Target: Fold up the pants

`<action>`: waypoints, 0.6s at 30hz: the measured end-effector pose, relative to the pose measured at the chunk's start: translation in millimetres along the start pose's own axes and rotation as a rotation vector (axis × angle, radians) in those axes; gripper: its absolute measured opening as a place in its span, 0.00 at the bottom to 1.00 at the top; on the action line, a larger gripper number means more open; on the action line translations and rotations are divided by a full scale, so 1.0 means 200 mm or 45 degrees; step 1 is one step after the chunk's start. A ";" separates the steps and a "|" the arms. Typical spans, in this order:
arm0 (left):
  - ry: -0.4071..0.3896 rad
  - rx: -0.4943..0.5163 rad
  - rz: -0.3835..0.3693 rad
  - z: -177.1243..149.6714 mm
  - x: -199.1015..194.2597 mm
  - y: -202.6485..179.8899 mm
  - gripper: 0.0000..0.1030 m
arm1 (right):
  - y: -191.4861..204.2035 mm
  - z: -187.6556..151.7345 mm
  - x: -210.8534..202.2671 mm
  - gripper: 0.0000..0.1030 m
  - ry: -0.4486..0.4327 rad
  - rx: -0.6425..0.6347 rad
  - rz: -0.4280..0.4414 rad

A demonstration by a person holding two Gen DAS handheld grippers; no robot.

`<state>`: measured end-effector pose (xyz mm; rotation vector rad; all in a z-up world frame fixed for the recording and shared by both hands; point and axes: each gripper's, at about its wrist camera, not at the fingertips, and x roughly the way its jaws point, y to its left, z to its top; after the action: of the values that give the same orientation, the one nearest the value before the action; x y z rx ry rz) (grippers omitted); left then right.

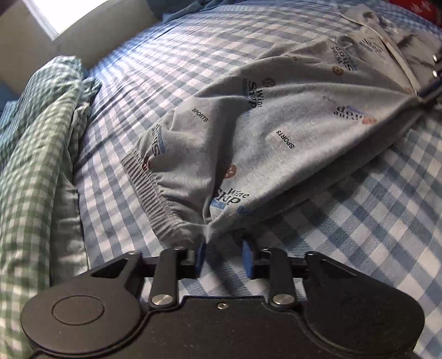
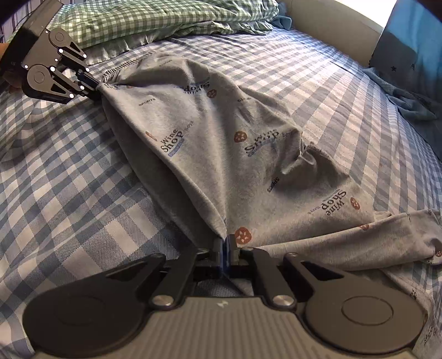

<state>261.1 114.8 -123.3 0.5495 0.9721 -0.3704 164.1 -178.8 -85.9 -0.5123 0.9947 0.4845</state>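
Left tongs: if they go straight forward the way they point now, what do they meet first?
Most likely the grey pants: their waistband corner lies directly ahead of the open left tongs, apparently touching one pad.

Daylight enters from a blown-out window (image 1: 41,13) at eleven o'clock in the left wrist view and at one o'clock in the right. It rakes across the checked sheet (image 2: 69,193), and soft shadows pool under the pants (image 2: 221,154). Fisheye bending curves the edges; the corners look soft.
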 end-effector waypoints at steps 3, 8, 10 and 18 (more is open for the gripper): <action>-0.050 -0.161 -0.012 0.04 -0.10 -0.06 0.71 | -0.02 -0.06 -0.04 0.28 -0.023 0.076 0.000; -0.103 -0.315 -0.151 0.21 -0.14 -0.27 0.99 | -0.14 -0.24 -0.18 0.84 -0.070 0.275 -0.044; -0.090 -0.337 -0.229 0.32 -0.12 -0.38 0.99 | -0.23 -0.35 -0.23 0.94 -0.059 0.373 -0.063; -0.166 -0.416 -0.424 0.79 -0.02 -0.89 0.99 | -0.71 -0.75 -0.42 1.00 0.016 0.723 -0.098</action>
<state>271.6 -121.2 -96.7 0.0637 0.9736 -0.5254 112.2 -392.3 -54.0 -0.0427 1.0657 0.1149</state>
